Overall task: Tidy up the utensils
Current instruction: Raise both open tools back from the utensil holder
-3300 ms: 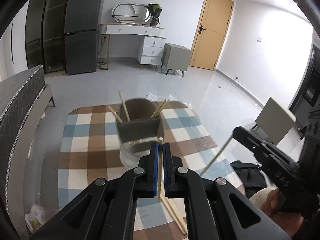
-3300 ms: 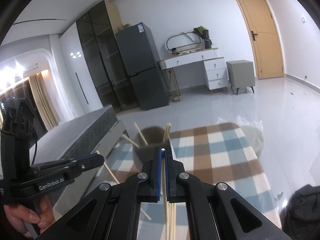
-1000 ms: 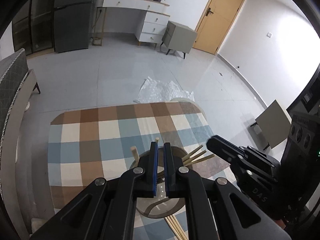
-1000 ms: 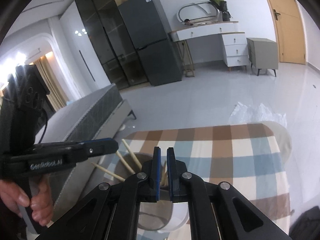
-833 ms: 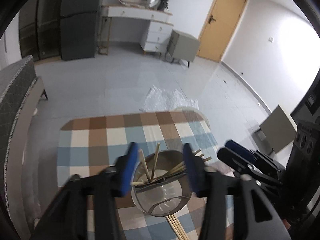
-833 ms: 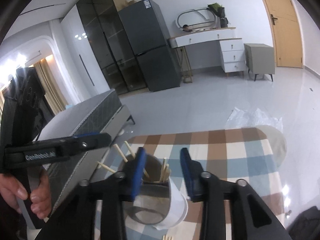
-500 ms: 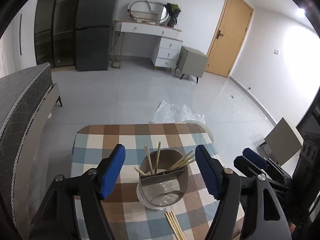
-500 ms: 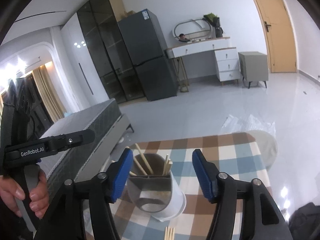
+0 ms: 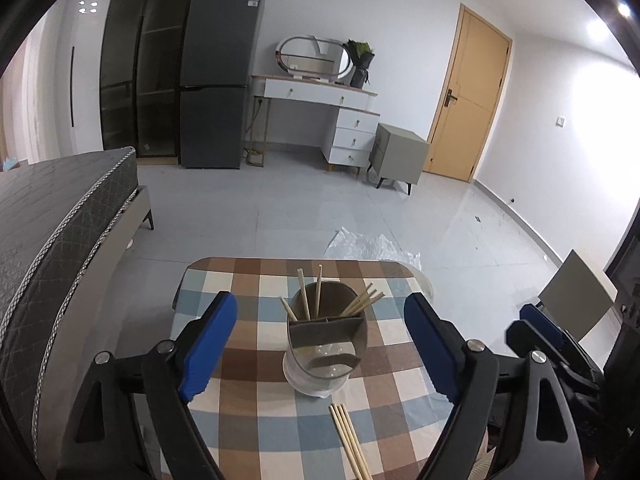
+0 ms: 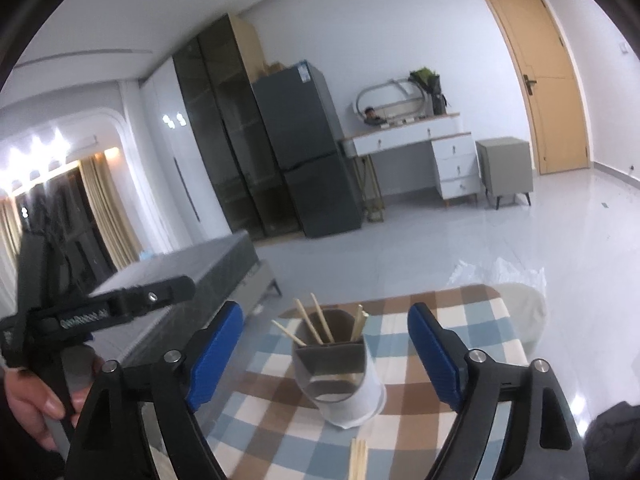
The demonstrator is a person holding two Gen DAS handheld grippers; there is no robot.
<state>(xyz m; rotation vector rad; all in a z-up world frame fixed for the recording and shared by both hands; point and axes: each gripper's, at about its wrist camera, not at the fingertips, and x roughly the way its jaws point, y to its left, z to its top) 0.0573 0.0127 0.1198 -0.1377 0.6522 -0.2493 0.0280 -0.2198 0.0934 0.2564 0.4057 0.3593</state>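
Note:
A grey divided utensil holder (image 9: 326,338) stands on the checked tablecloth (image 9: 256,420) with several wooden chopsticks (image 9: 362,301) upright in its back compartments. It also shows in the right wrist view (image 10: 334,364). More chopsticks (image 9: 350,438) lie flat on the cloth in front of it, also seen in the right wrist view (image 10: 358,460). My left gripper (image 9: 320,344) is open and empty, held back from the holder. My right gripper (image 10: 326,352) is open and empty, at the same distance.
The small table's far edge (image 9: 304,260) drops to a grey tiled floor. A dark mattress (image 9: 48,216) lies at the left. The right gripper's body (image 9: 560,344) is at the table's right side. A clear plastic sheet (image 9: 372,246) lies on the floor beyond.
Both grippers were shut on chopsticks over the holder, then opened and let them drop in. Both have since pulled back and up, jaws wide.

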